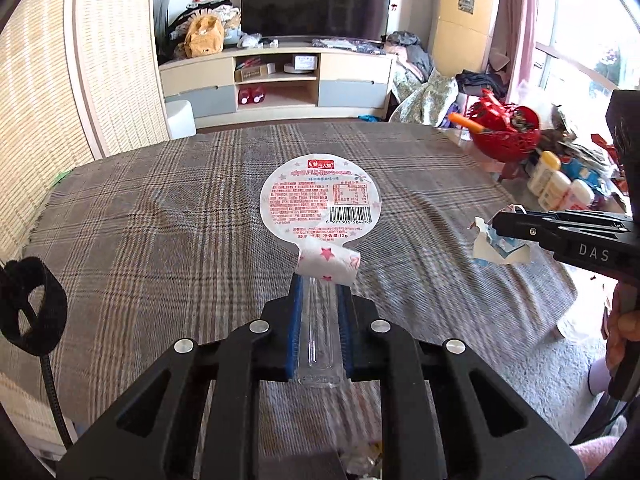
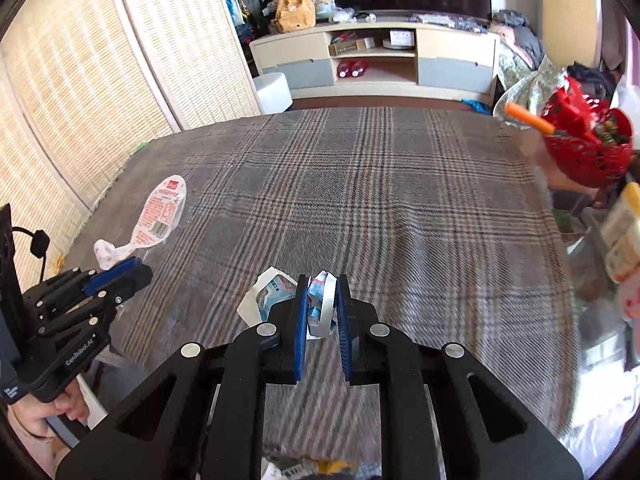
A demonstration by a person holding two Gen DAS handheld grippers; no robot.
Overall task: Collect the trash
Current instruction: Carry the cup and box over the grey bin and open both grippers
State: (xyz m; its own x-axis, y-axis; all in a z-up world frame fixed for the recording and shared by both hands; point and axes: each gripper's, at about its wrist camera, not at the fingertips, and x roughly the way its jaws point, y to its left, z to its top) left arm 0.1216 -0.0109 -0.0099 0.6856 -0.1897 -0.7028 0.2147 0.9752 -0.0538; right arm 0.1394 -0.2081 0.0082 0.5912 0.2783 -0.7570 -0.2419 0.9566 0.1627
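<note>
Left tool [image 1: 320,292] is clamped on a clear plastic lollipop wrapper [image 1: 320,204]; right tool [image 2: 323,292] pinches a crumpled blue-and-white wrapper [image 2: 276,292], both above the plaid-covered tabletop [image 2: 400,200].

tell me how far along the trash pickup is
Done: the plaid cloth shows no loose scraps. In hand: the left gripper is shut on the lollipop-shaped wrapper, and the right gripper on a crumpled wrapper. Left: dropping both; no bin is clearly visible.
</note>
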